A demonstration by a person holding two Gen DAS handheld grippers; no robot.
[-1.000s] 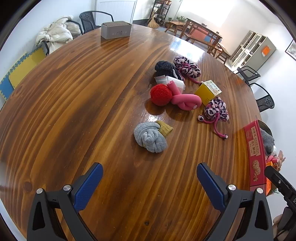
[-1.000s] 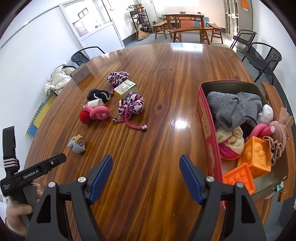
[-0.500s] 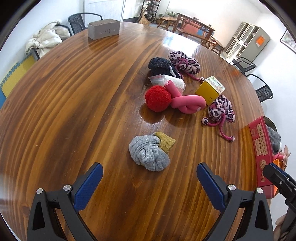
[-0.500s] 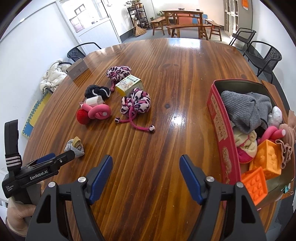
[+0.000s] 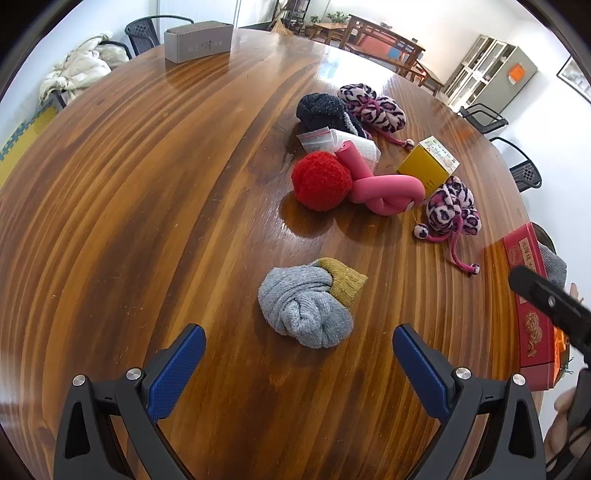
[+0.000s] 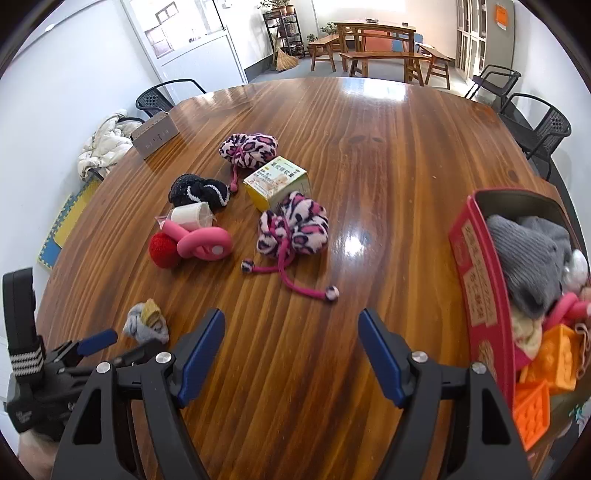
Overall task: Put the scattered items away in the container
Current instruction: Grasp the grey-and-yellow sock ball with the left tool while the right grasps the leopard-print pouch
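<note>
A grey and mustard rolled sock [image 5: 308, 304] lies on the wooden table just ahead of my open, empty left gripper [image 5: 299, 356]; it also shows in the right wrist view [image 6: 146, 324]. Farther on lie a red pompom [image 5: 320, 180], a pink knotted tube [image 5: 384, 192], a yellow box [image 5: 428, 166], two pink leopard pouches [image 5: 452, 212] [image 5: 371, 107], a black sock [image 5: 319, 110] and a small plastic bag [image 5: 338, 142]. The red container [image 6: 480, 295] at the right holds clothes and orange blocks. My right gripper [image 6: 291, 341] is open and empty, near the nearer leopard pouch [image 6: 293, 229].
A grey rectangular box [image 5: 198, 35] stands at the table's far left edge. Black chairs [image 6: 535, 125] stand around the table, one with a white jacket [image 5: 79, 72]. The left gripper's body [image 6: 55, 365] sits close to my right gripper's left finger.
My left gripper has moved forward toward the grey sock, which now lies close before its fingers. My right gripper has moved forward and left toward the scattered items; the container has slid toward the right edge.
</note>
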